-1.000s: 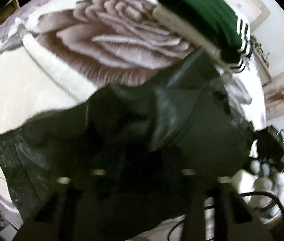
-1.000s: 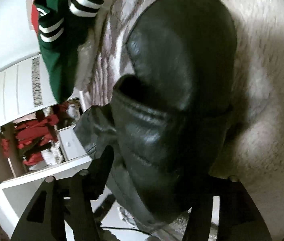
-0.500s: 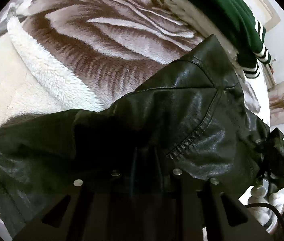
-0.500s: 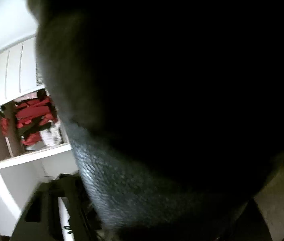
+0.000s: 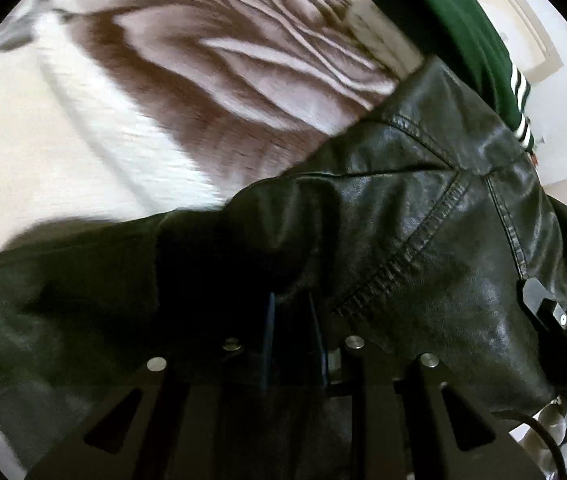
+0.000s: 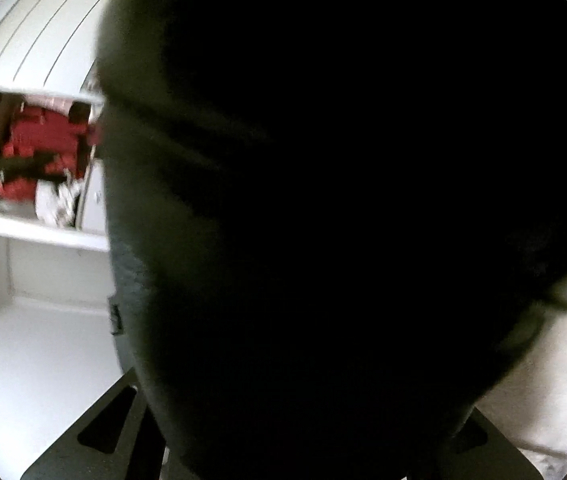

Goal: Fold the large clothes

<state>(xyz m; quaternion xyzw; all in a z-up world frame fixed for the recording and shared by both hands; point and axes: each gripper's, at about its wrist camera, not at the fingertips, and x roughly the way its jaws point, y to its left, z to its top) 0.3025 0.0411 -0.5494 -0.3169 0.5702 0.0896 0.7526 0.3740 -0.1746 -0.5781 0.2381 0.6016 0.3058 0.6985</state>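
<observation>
Mid-fold: black leather jacket (image 5: 423,248) bunched over blanket (image 5: 211,92), draped across left gripper (image 5: 289,320), jaws narrow, pinching it. Right gripper (image 6: 283,432) smothered by jacket, jaws closing on it. Next, probably: carry gathered edge across, lay flat.

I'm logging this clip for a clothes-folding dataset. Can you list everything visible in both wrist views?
black leather jacket: one, black, spread over the blanket and filling most of the right wrist view
blanket: one, cream with a brown rose print, under the jacket
green garment: one, green with white stripes, at the blanket's far edge
red clothes: several, red, inside the shelf
shelf: one, white, left of the jacket in the right wrist view
left gripper: one, black, fingers shut on a jacket fold
right gripper: one, black, fingers closing, tips hidden under the jacket
</observation>
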